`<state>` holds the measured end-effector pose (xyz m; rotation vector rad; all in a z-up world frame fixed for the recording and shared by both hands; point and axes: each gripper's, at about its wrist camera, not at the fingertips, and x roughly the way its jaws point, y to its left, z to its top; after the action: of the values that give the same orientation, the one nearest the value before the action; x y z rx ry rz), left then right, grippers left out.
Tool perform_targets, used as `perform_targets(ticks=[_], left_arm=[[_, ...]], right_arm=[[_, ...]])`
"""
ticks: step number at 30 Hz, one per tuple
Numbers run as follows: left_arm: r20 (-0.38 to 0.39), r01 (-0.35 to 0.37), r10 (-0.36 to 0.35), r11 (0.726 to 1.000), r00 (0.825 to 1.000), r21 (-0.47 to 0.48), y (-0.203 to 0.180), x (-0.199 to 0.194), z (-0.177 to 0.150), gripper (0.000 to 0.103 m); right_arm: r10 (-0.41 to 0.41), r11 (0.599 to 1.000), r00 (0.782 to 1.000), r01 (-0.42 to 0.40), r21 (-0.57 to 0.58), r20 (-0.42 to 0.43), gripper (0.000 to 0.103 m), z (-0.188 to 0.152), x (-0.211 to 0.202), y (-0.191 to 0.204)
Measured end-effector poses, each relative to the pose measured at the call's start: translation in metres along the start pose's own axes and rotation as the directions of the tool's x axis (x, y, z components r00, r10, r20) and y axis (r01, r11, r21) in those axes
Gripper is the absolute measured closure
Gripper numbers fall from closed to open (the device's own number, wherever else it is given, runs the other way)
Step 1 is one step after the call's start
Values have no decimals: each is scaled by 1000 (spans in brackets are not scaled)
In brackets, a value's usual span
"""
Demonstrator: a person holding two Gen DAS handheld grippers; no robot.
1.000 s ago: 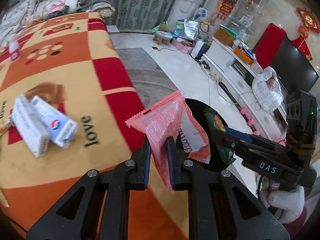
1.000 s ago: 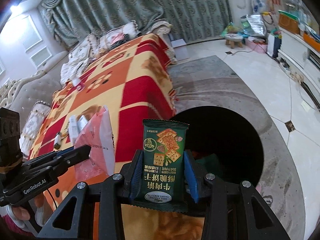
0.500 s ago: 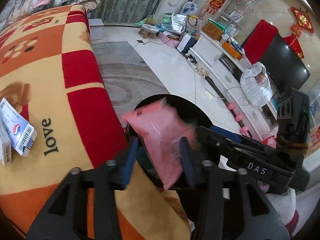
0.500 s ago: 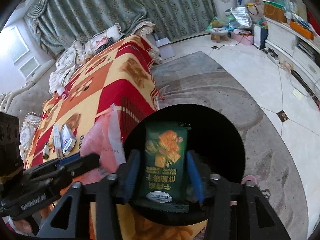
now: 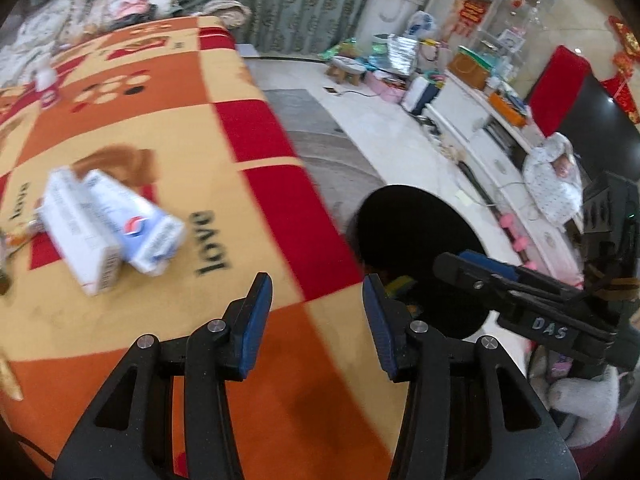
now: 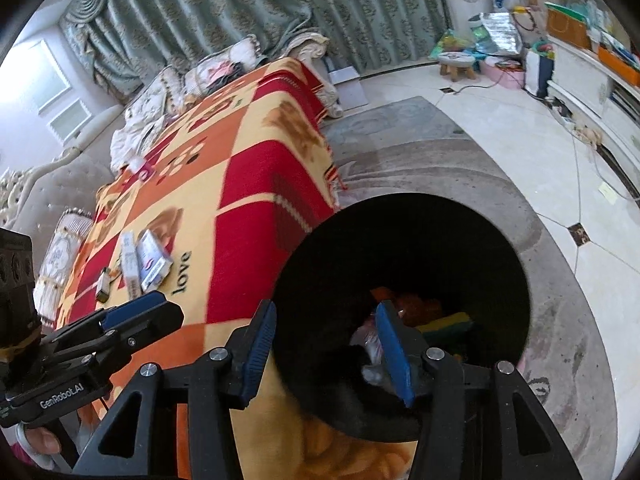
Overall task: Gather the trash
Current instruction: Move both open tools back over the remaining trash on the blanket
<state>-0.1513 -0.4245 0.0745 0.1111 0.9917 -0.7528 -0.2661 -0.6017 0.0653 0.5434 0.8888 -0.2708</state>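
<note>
Black and round, the bin (image 6: 404, 280) fills the lower centre of the right wrist view, mouth up, with crumpled wrappers (image 6: 424, 316) heaped inside. Two white cardboard boxes (image 5: 108, 228) lie at the left on the fleecy checked blanket (image 5: 160, 128), long axes slanting toward the lower right. Left gripper (image 5: 318, 320) and right gripper (image 6: 326, 356) both stand apart, empty.

The blanket (image 5: 168, 128) is soft, matt woven cloth. At nine o'clock on it, two cartons (image 5: 108, 224) look like smooth printed card. The bin (image 6: 400, 248) is matt black; the floor (image 6: 520, 152) at two o'clock is glossy polished tile.
</note>
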Motion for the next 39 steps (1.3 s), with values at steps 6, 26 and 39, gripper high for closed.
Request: perform_targets(ticks=[6, 26, 39], left_arm=[[20, -70, 71, 997, 997, -30, 30, -19, -13, 58], [31, -247, 261, 941, 965, -232, 144, -83, -54, 58], [-6, -325, 348, 870, 938, -370, 218, -109, -89, 58]], right_arm=[[34, 998, 999, -35, -55, -9, 53, -3, 3, 33], [120, 952, 986, -147, -268, -113, 52, -27, 46, 158], [108, 900, 987, -149, -410, -121, 52, -28, 68, 218]])
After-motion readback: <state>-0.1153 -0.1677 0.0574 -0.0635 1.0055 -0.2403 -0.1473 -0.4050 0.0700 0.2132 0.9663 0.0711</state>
